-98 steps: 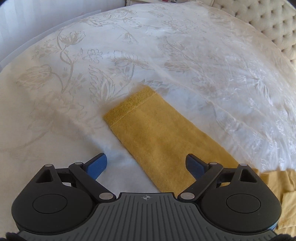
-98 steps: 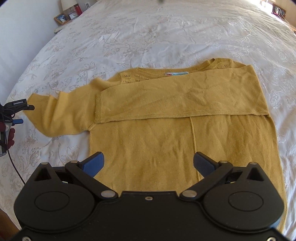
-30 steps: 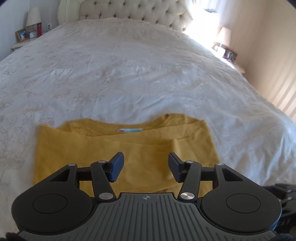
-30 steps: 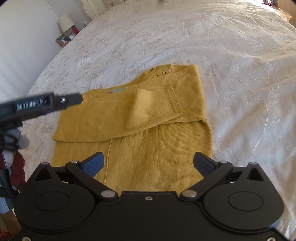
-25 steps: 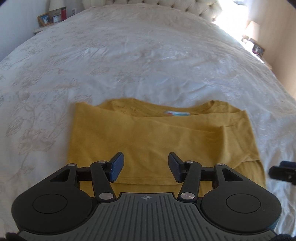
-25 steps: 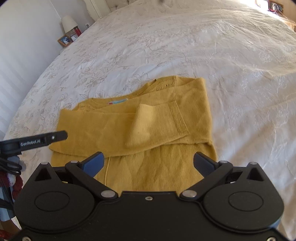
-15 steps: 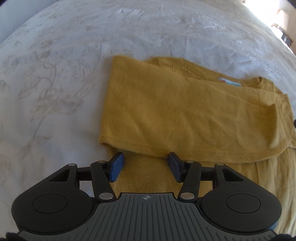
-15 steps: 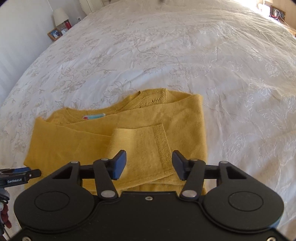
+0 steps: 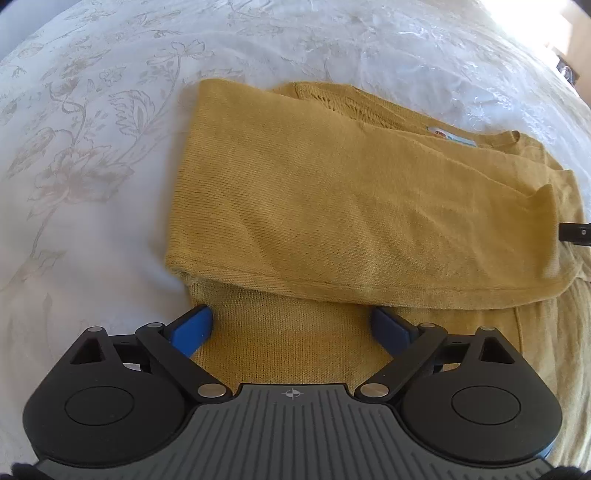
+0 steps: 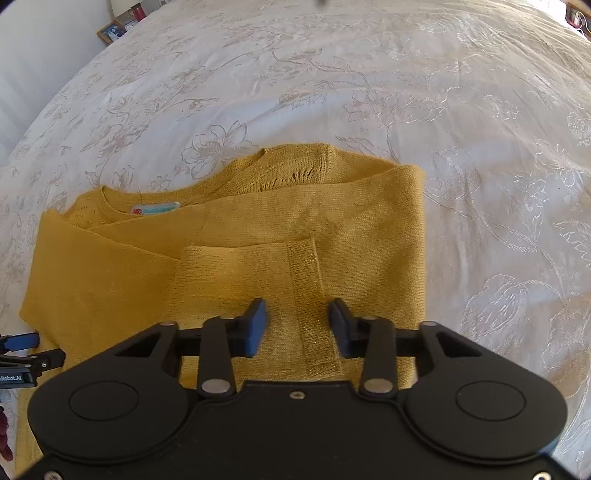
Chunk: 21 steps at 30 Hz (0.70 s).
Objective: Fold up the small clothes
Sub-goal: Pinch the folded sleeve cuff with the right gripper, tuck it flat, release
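A mustard-yellow knit sweater (image 9: 332,206) lies flat on the white bedspread, both sleeves folded across its chest, its neck label (image 9: 450,138) at the far side. My left gripper (image 9: 291,326) is wide open and empty, low over the sweater's left side below the folded sleeve. In the right wrist view the sweater (image 10: 258,236) shows with its ribbed sleeve cuff (image 10: 306,280) on top. My right gripper (image 10: 297,325) is partly open and empty, its jaws on either side of that cuff, just above it.
The white floral bedspread (image 10: 332,81) spreads all around the sweater. Picture frames (image 10: 118,26) stand on a nightstand at the far left. The left gripper's tip (image 10: 18,341) shows at the left edge of the right wrist view.
My left gripper has opened wide and dropped closer to the sweater's left side. My right gripper has narrowed from wide open and come down over the sleeve cuff.
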Each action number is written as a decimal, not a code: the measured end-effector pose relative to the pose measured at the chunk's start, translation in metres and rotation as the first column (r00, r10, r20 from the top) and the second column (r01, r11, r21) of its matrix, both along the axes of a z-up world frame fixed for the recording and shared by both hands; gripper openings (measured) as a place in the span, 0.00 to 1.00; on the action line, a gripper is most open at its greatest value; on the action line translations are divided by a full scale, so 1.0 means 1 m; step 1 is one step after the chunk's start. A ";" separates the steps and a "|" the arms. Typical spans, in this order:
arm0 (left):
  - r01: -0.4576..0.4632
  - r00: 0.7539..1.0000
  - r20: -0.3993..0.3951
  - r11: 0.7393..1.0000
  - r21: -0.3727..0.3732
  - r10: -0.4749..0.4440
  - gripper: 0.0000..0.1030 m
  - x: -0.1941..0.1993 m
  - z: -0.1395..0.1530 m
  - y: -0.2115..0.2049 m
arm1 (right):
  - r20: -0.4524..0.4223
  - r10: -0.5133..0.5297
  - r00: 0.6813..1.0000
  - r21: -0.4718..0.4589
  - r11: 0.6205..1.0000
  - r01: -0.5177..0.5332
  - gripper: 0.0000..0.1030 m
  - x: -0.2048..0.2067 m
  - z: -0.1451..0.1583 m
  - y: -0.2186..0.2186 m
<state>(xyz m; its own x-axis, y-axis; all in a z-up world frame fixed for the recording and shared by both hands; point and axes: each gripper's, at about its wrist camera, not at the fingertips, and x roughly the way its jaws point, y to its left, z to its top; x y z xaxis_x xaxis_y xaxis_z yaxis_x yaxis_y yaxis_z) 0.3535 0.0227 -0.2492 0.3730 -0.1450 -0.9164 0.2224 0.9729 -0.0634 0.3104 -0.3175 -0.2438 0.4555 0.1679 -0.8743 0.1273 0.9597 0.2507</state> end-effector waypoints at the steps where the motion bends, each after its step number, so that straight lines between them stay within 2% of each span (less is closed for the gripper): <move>1: 0.000 1.000 0.004 1.000 0.001 -0.001 0.92 -0.001 0.000 0.001 | 0.004 0.009 1.000 -0.008 1.000 -0.009 0.15 0.000 0.004 0.001; 4: 0.004 1.000 0.007 1.000 0.002 -0.004 0.92 -0.001 0.000 0.002 | 0.110 0.027 0.994 -0.011 1.000 -0.025 0.12 -0.008 0.035 0.001; 7: 0.002 1.000 0.000 1.000 -0.003 -0.002 0.92 0.001 0.001 0.003 | 0.194 -0.041 0.980 -0.036 0.998 0.049 0.12 -0.017 0.065 -0.013; 10: 0.001 1.000 0.001 1.000 0.000 -0.001 0.92 0.002 0.001 0.000 | 0.127 -0.105 0.986 -0.090 0.989 0.117 0.12 -0.015 0.050 -0.030; 12: 0.005 1.000 0.001 1.000 0.005 -0.005 0.92 0.002 0.001 -0.002 | 0.074 -0.133 0.988 -0.087 0.986 0.139 0.12 -0.011 0.031 -0.040; 18: 0.011 1.000 -0.022 1.000 -0.012 -0.011 0.89 0.002 0.013 0.002 | 0.026 -0.104 0.994 -0.087 0.991 0.106 0.13 -0.014 0.013 -0.035; 21: 0.022 0.998 0.067 1.000 -0.022 -0.021 0.89 -0.001 0.038 0.004 | 0.026 -0.090 0.996 -0.095 0.991 0.092 0.18 -0.017 0.012 -0.030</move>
<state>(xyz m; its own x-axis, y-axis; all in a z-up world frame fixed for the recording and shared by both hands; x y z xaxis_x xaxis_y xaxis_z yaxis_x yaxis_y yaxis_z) 0.3527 0.0271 -0.2108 0.4299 -0.1738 -0.8860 0.2479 0.9663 -0.0693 0.2938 -0.3479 -0.2316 0.4836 0.0409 -0.8743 0.2109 0.9640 0.1617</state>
